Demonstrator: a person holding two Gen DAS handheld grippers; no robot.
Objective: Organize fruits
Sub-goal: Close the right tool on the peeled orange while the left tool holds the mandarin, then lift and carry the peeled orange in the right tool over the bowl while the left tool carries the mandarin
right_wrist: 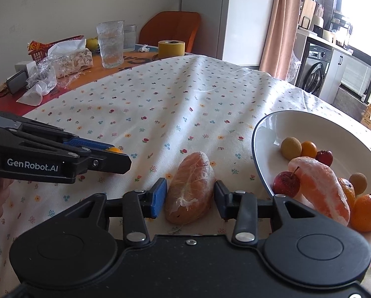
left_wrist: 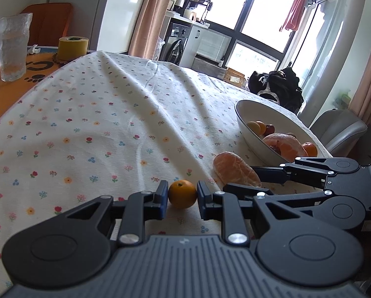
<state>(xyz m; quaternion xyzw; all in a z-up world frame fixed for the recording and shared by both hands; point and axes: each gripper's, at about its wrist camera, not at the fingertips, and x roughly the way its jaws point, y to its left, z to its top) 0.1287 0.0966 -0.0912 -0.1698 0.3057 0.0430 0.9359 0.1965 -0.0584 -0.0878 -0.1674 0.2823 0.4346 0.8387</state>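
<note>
Tabletop (right_wrist: 160, 104) open across the middle and far side, floral cloth bare. Right: bowl (right_wrist: 265, 134) blocks (fruit inside). Far left: glass (right_wrist: 110, 44), tape roll (right_wrist: 171, 49), tissue clutter (right_wrist: 68, 59). Left hand-held gripper (right_wrist: 116, 157) crowds the near left.

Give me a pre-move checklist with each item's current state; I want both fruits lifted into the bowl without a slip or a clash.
1. Small orange centred between the left gripper fingers: ok.
2. Left fingers closed firmly on it: cannot tell; the pads sit right at its sides.
3. Peeled citrus segment between the right gripper fingers: ok, jaws straddle it.
4. Right grip secure: cannot tell; the pads are at its sides.
5. Room in the white bowl: ok, its near-left part is bare.
6. Grippers apart from each other: ok, though close side by side.
</note>
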